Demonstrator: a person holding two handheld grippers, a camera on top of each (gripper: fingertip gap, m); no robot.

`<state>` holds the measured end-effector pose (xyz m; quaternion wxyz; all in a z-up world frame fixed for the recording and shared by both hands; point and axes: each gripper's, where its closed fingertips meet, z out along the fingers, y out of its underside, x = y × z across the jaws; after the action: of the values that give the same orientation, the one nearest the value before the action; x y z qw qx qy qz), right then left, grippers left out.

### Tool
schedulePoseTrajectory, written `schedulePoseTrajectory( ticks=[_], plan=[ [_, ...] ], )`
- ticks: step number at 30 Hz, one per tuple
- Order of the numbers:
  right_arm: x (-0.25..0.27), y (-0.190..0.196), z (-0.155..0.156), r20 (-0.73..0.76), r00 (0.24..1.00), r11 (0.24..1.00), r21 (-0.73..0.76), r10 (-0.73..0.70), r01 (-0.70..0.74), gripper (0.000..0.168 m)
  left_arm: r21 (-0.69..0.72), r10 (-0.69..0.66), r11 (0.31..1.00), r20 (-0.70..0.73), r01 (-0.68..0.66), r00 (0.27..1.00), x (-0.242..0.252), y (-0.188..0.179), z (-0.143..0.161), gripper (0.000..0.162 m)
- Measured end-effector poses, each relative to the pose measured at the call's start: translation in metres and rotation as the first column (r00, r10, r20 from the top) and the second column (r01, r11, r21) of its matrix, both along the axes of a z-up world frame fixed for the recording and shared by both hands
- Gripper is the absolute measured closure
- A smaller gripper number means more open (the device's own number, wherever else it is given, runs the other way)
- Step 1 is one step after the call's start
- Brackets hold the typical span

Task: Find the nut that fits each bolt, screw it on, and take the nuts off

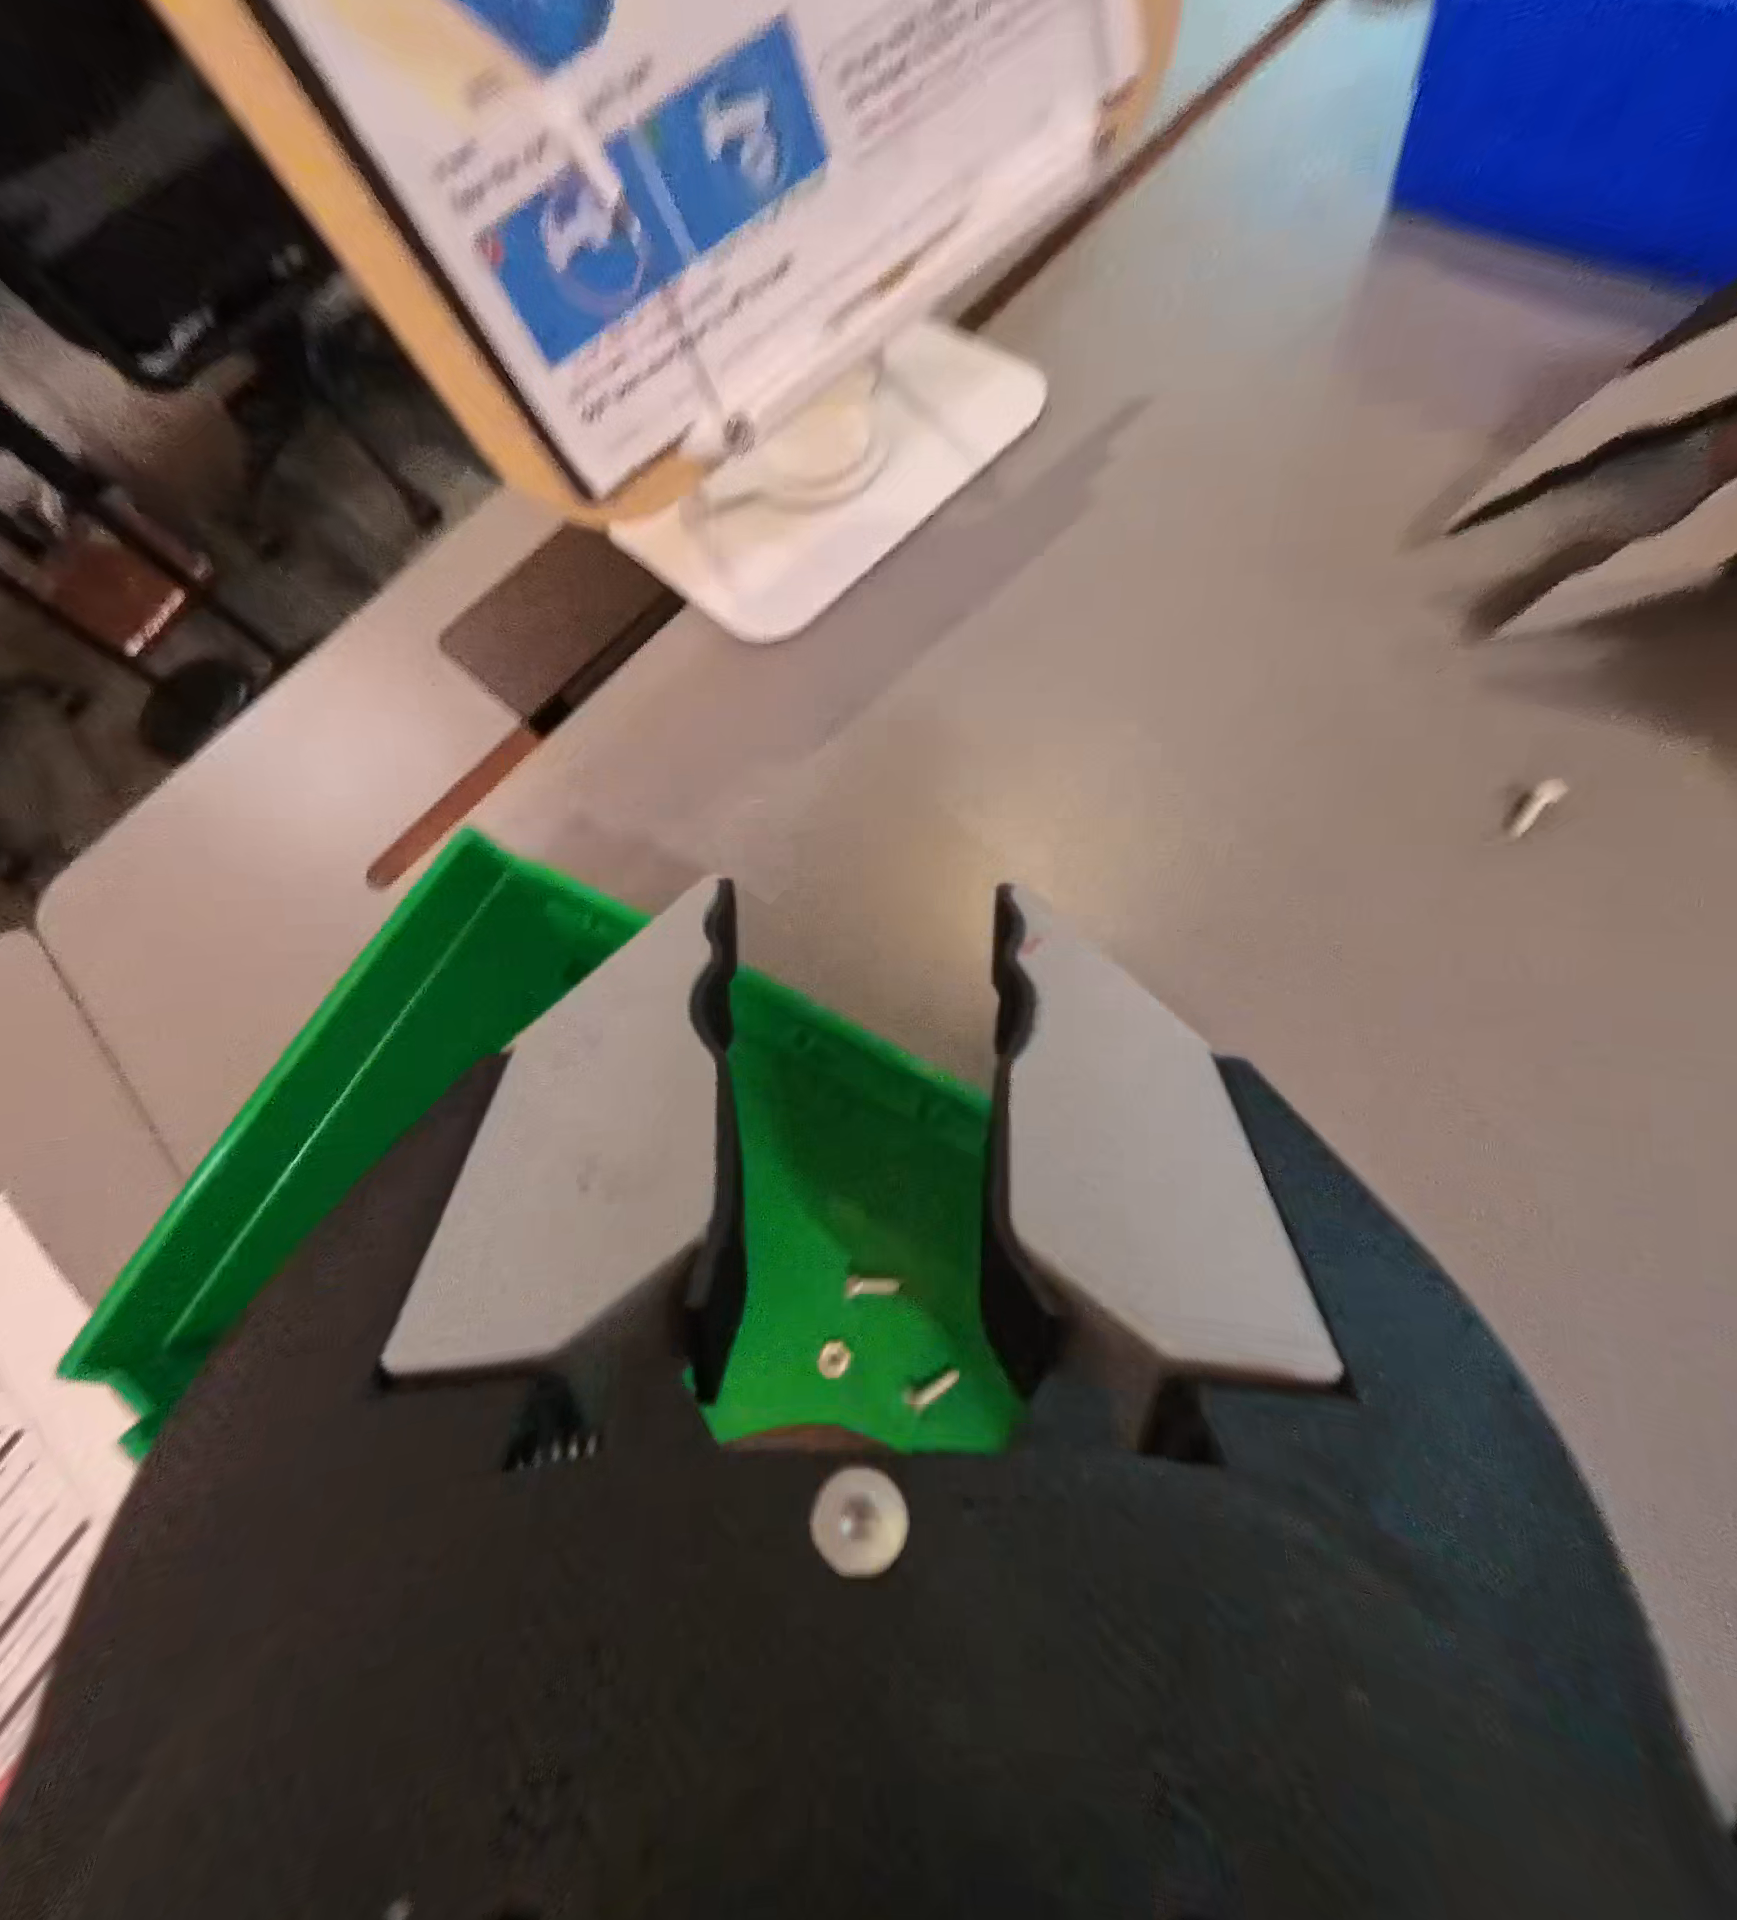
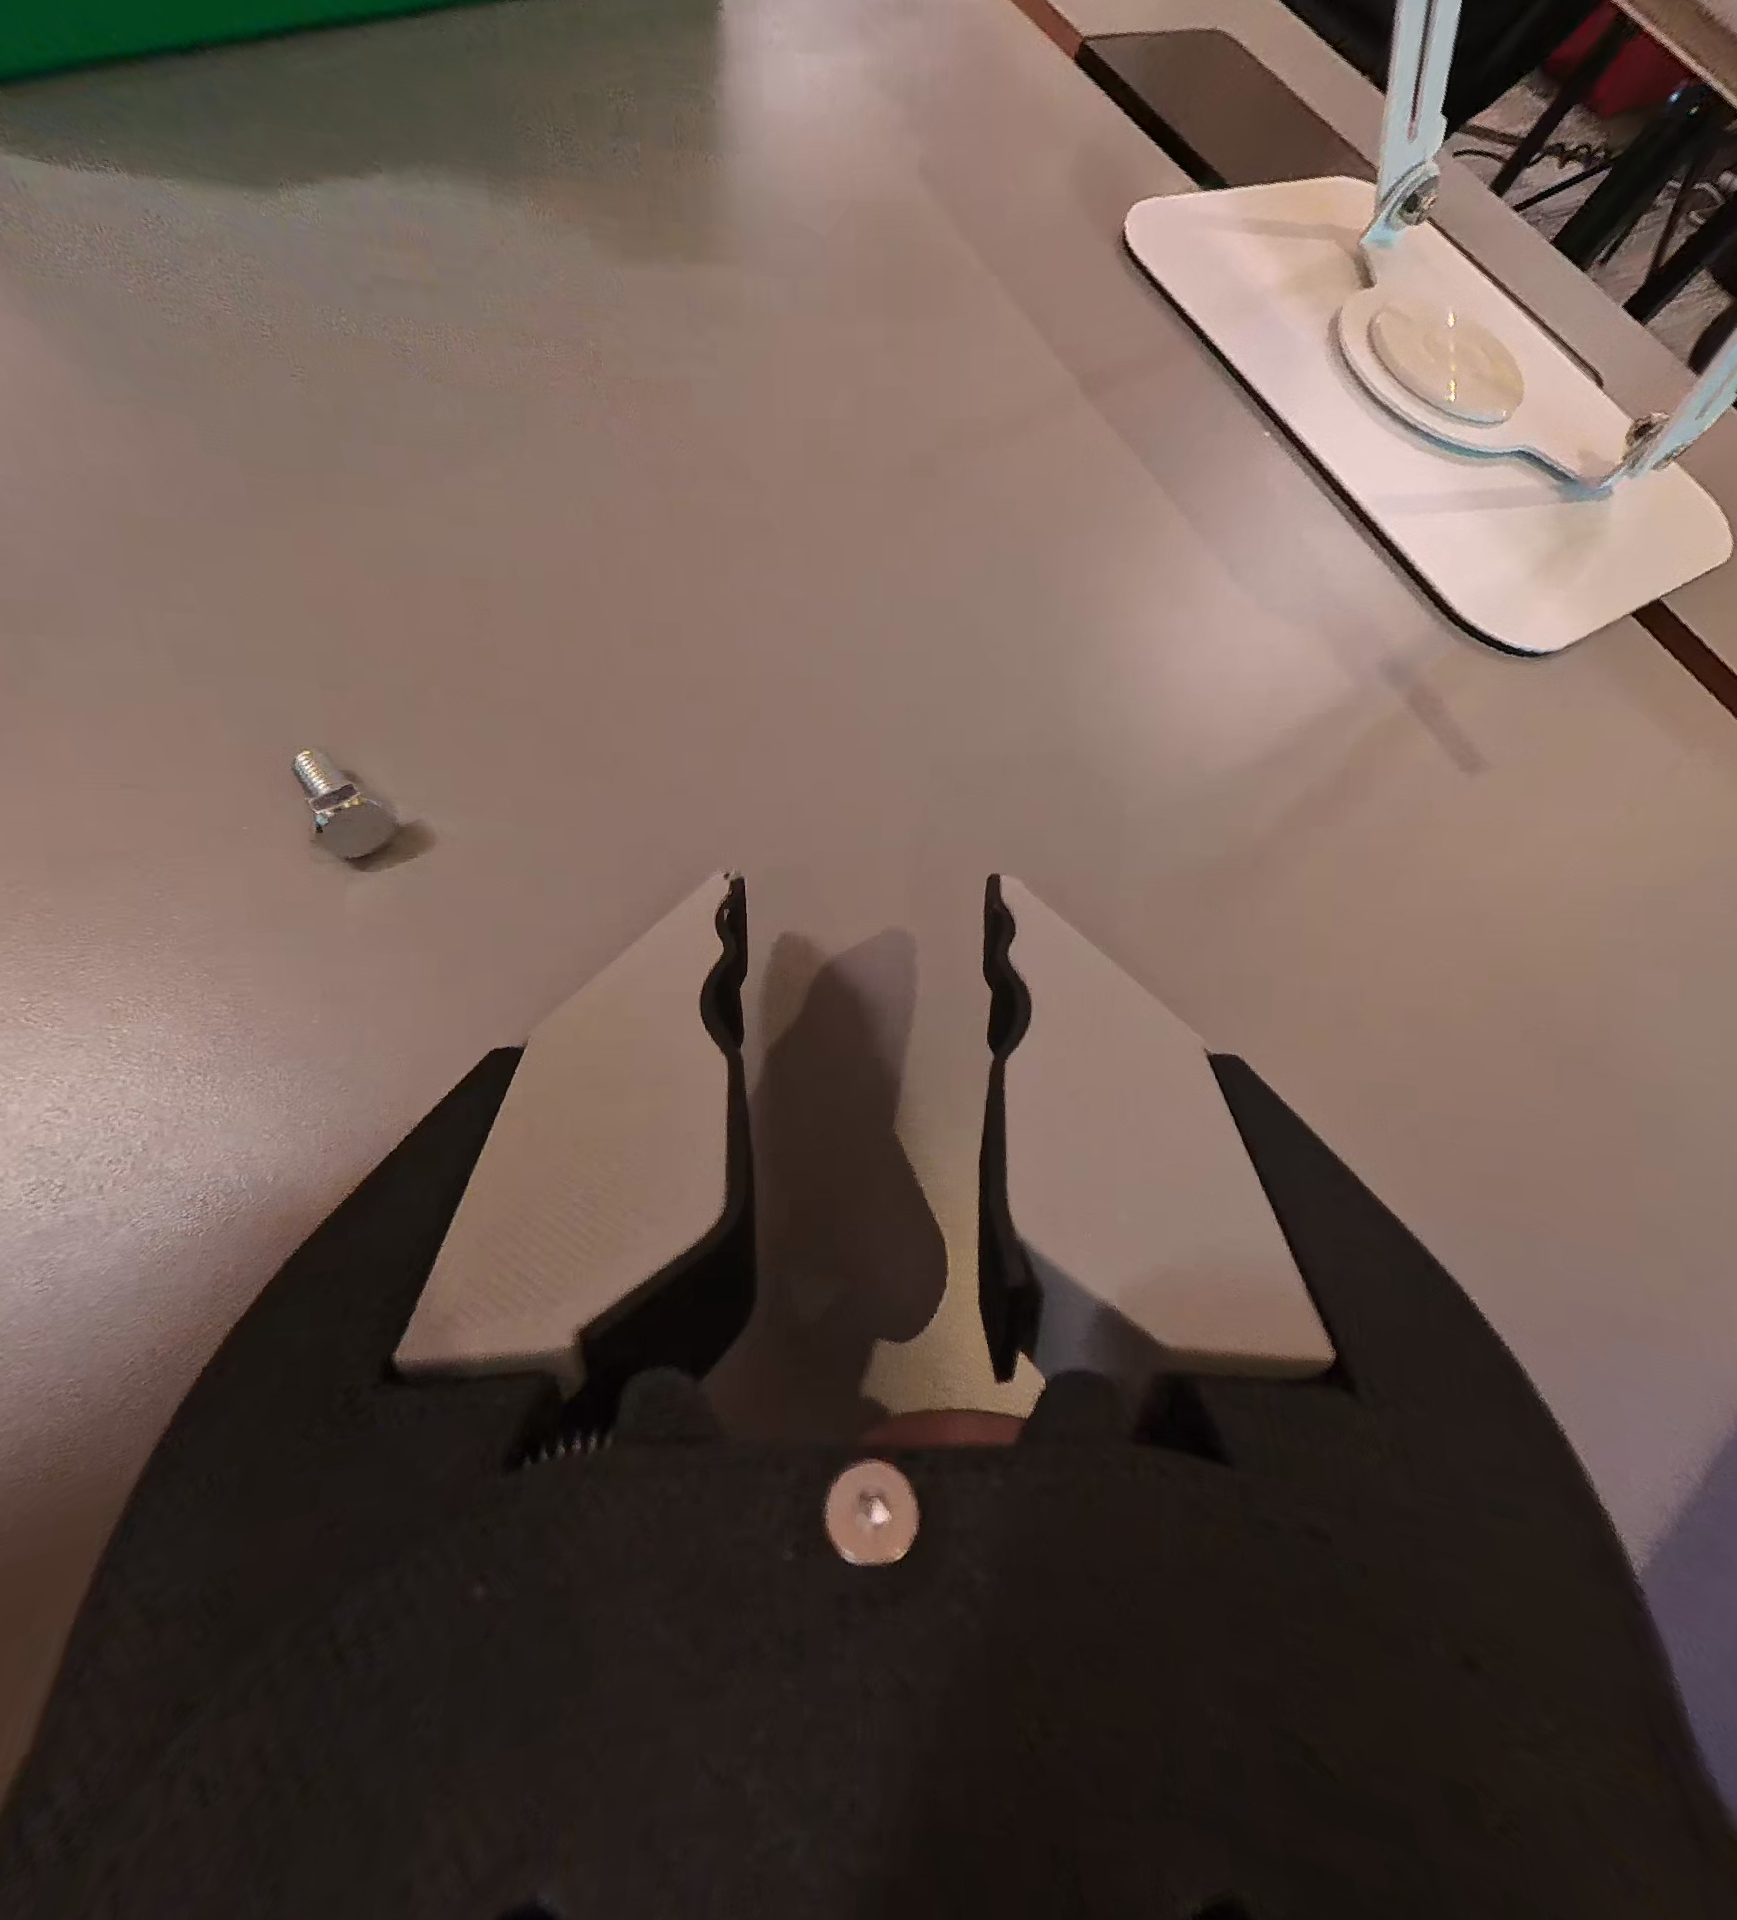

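since nothing is threaded together yet, this looks like the very start of the job

left gripper (image 1: 864,904) hangs over the green tray (image 1: 344,1060), jaws apart and empty, with a nut (image 1: 833,1358) and two small bolts (image 1: 931,1387) loose in it. right gripper (image 2: 864,894) is spread too, holding nothing, over bare table (image 2: 843,520); one hex bolt (image 2: 350,810) lies alone to its near left. all matching, screwing and unscrewing still to do imo.

nut (image 1: 832,1358) in tray (image 1: 344,1091), between two bolts | lone bolt (image 2: 344,810) on table (image 2: 843,520)
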<state>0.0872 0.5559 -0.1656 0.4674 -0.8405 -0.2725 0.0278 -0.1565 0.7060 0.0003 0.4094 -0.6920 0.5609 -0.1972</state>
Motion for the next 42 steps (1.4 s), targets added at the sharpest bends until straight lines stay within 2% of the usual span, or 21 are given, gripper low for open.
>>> schedulePoseTrajectory(
  ticks=[2, 4, 6, 8, 11, 14, 17, 20, 25, 27, 30, 39, 42],
  plan=[
    [0.000, 0.000, -0.001, 0.009, 1.000, 1.000, -0.005, 0.000, 0.000, 0.125, -0.054, 0.024, 0.998, -0.189, -0.035, 0.982, -0.027, 0.046, -0.039, 0.118],
    [0.000, 0.000, -0.002, 0.009, 1.000, 1.000, -0.006, -0.001, 0.001, 0.126, -0.064, 0.078, 0.992, -0.351, -0.107, 0.933, -0.050, 0.093, -0.080, 0.115],
    [0.001, 0.001, -0.001, -0.001, 1.000, 1.000, -0.006, -0.006, 0.006, 0.126, -0.088, 0.055, 0.990, -0.475, -0.109, 0.878, -0.062, 0.121, -0.116, 0.117],
    [0.002, 0.001, 0.000, -0.017, 1.000, 1.000, -0.007, -0.016, 0.016, 0.127, -0.118, -0.012, 0.991, -0.550, -0.063, 0.835, -0.063, 0.135, -0.143, 0.117],
    [0.005, 0.002, 0.002, -0.048, 0.999, 1.000, -0.008, -0.025, 0.025, 0.127, -0.165, -0.125, 0.986, -0.573, 0.036, 0.810, -0.049, 0.143, -0.165, 0.115],
    [0.006, 0.002, 0.003, -0.068, 0.997, 1.000, -0.008, -0.029, 0.029, 0.127, -0.160, -0.180, 0.982, -0.670, 0.097, 0.720, -0.054, 0.153, -0.184, 0.124],
    [0.005, 0.001, 0.003, -0.065, 0.998, 1.000, -0.010, -0.021, 0.021, 0.128, -0.135, -0.200, 0.980, -0.678, 0.148, 0.707, -0.050, 0.163, -0.181, 0.133],
    [0.003, 0.000, 0.001, -0.048, 0.999, 1.000, -0.014, -0.007, 0.007, 0.128, -0.190, -0.244, 0.970, -0.702, 0.154, 0.669, -0.058, 0.160, -0.187, 0.128],
    [-0.001, -0.002, -0.002, -0.025, 1.000, 1.000, -0.026, 0.014, -0.014, 0.129, -0.242, -0.290, 0.955, -0.650, 0.170, 0.702, -0.053, 0.156, -0.188, 0.136],
    [-0.002, -0.002, -0.002, -0.030, 0.999, 0.999, -0.027, 0.016, -0.017, 0.129, -0.186, -0.254, 0.967, -0.656, 0.174, 0.711, -0.053, 0.164, -0.188, 0.151],
    [-0.002, -0.003, -0.001, -0.044, 0.999, 0.999, -0.031, 0.016, -0.017, 0.130, -0.132, -0.221, 0.975, -0.667, 0.179, 0.711, -0.052, 0.169, -0.188, 0.160],
    [-0.001, -0.002, 0.000, -0.061, 0.998, 1.000, -0.029, 0.005, -0.006, 0.131, -0.065, -0.167, 0.984, -0.672, 0.167, 0.722, -0.059, 0.154, -0.186, 0.161],
    [0.001, -0.002, 0.002, -0.077, 0.997, 1.000, -0.027, -0.003, 0.001, 0.131, -0.039, -0.147, 0.986, -0.645, 0.160, 0.750, -0.066, 0.141, -0.171, 0.161]
  ],
)
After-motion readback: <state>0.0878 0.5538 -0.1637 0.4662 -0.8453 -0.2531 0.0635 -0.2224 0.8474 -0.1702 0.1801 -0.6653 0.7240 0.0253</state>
